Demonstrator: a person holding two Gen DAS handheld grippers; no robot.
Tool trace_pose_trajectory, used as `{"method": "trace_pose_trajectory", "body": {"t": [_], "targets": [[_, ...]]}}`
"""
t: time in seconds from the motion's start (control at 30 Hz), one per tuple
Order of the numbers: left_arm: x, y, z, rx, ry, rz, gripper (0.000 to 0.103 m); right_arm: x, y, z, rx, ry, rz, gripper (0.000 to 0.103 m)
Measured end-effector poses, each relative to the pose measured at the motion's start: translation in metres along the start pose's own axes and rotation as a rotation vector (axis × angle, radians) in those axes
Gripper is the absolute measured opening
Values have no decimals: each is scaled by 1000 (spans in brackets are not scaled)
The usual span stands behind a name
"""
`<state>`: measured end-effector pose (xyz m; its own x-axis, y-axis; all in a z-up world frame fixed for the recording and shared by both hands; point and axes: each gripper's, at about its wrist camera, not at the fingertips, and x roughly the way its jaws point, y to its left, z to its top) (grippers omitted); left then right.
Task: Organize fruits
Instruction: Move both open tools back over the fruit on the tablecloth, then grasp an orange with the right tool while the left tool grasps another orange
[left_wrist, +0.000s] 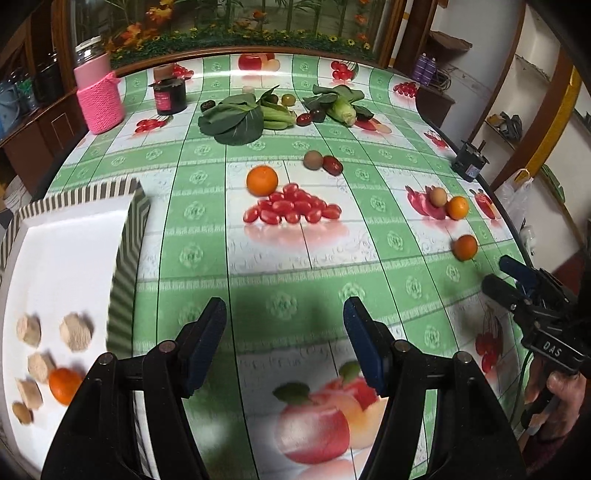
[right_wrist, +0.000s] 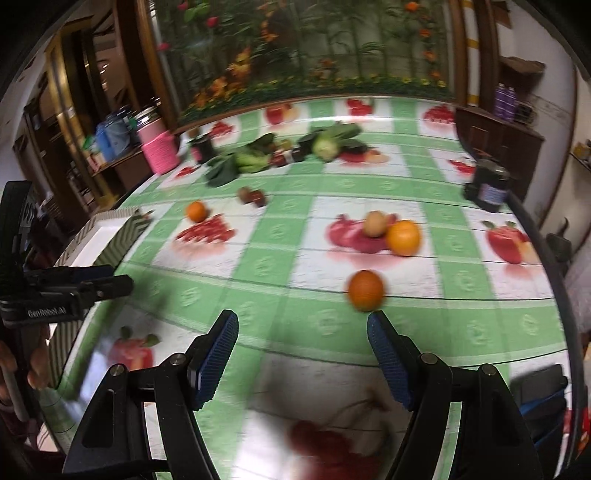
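A white tray (left_wrist: 55, 258) with striped rim sits at the table's left; it holds one orange (left_wrist: 63, 384) and several beige blocks (left_wrist: 75, 331). Three oranges lie loose on the fruit-print cloth: one mid-table (left_wrist: 262, 180), one by a brown egg-like fruit (left_wrist: 457, 207), one nearest the right gripper (left_wrist: 465, 247), which also shows in the right wrist view (right_wrist: 365, 290). My left gripper (left_wrist: 284, 314) is open and empty beside the tray. My right gripper (right_wrist: 303, 328) is open and empty, just short of that orange.
Leafy greens (left_wrist: 232, 120), small dark fruits (left_wrist: 332, 165), a dark jar (left_wrist: 170, 95) and a pink knitted container (left_wrist: 100, 99) stand at the back. A small black device (left_wrist: 468, 159) sits at the right table edge. Shelves surround the table.
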<state>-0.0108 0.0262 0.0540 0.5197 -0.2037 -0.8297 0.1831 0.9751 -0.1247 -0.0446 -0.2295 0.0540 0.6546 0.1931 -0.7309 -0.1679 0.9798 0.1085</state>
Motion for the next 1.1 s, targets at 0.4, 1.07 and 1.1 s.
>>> {"method": "trace_pose_trajectory", "body": {"t": [0.4,1.07,1.1], "targets": [[20,13,42,48,4,57,65,47,-24,18,-32,85,-25,33],[94,17,93,62,50,70,65,53,-17,18,-35,57,33,33],[97,16,93,68,52,67,65,53,-17,17,-36,55,35,33]]}}
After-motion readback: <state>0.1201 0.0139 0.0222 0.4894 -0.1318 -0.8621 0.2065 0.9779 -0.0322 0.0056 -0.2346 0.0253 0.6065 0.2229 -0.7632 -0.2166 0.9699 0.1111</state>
